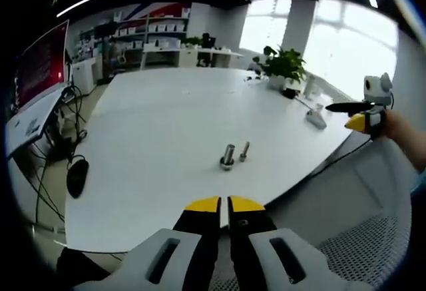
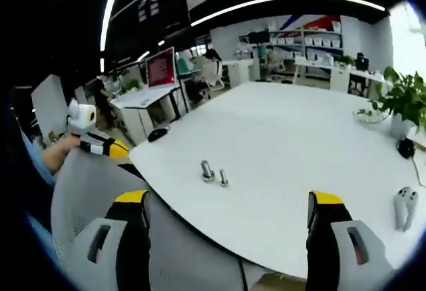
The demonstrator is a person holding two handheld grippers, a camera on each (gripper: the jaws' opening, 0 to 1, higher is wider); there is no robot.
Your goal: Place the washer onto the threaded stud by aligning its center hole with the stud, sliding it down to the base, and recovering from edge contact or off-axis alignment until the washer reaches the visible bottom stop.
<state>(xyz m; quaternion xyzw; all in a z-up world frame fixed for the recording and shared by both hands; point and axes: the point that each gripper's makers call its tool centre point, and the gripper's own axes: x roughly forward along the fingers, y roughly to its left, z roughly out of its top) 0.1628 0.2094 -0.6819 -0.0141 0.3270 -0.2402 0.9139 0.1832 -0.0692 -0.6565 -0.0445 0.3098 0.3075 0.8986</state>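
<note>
On the white table (image 1: 166, 118) stands an upright metal stud (image 1: 227, 156) with a wider ring at its base. A smaller metal screw-like piece (image 1: 244, 150) stands just right of it. I cannot make out a separate washer. My left gripper (image 1: 224, 204) hovers at the table's near edge, short of the stud, jaws shut with nothing between them. My right gripper (image 2: 228, 201) is open wide and empty, above a grey chair back, with the stud (image 2: 207, 170) and small piece (image 2: 223, 178) ahead. The right gripper (image 1: 351, 114) shows at the right; the left gripper (image 2: 114, 148) shows at the left.
A potted plant (image 1: 285, 64) and a small white object (image 1: 315, 119) sit at the table's far right. A white controller (image 2: 404, 206) lies near the right edge. A black mouse (image 1: 77, 176) and a monitor (image 1: 40, 64) stand left. A grey mesh chair (image 1: 373, 251) is below.
</note>
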